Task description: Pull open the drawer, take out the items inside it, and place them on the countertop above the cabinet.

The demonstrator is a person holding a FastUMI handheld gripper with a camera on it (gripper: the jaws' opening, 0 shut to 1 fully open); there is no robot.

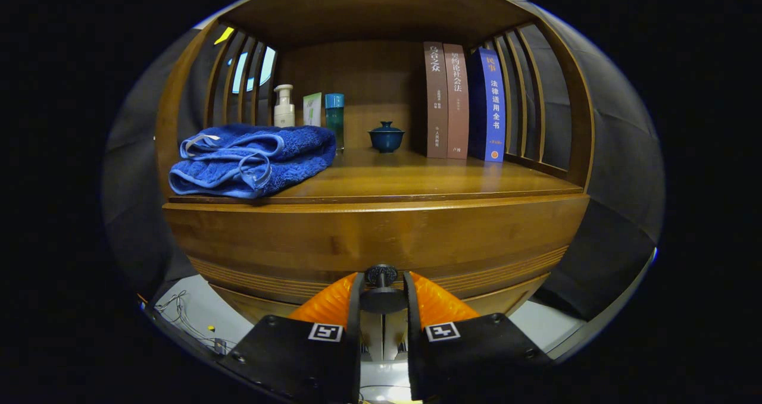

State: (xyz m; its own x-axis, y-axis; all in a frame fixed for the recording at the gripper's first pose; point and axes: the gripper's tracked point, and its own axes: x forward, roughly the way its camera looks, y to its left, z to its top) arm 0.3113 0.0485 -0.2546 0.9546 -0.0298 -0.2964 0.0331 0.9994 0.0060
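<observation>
A wooden cabinet fills the view, its drawer front (369, 237) right ahead of me. A dark round knob (381, 275) sticks out of the drawer's lower middle. My gripper (381, 285) is shut on that knob, one finger pressing on each side of it. The drawer front looks flush with the cabinet, and what lies inside is hidden. Above the drawer runs the wooden countertop (417, 181), under an upper shelf board.
On the countertop lies a folded blue towel (253, 160) at the left. Behind it stand a pump bottle (284, 106), a small box (312, 109) and a teal bottle (334, 118). A blue lidded cup (386, 137) and three upright books (464, 102) stand further right. Slatted sides close both ends.
</observation>
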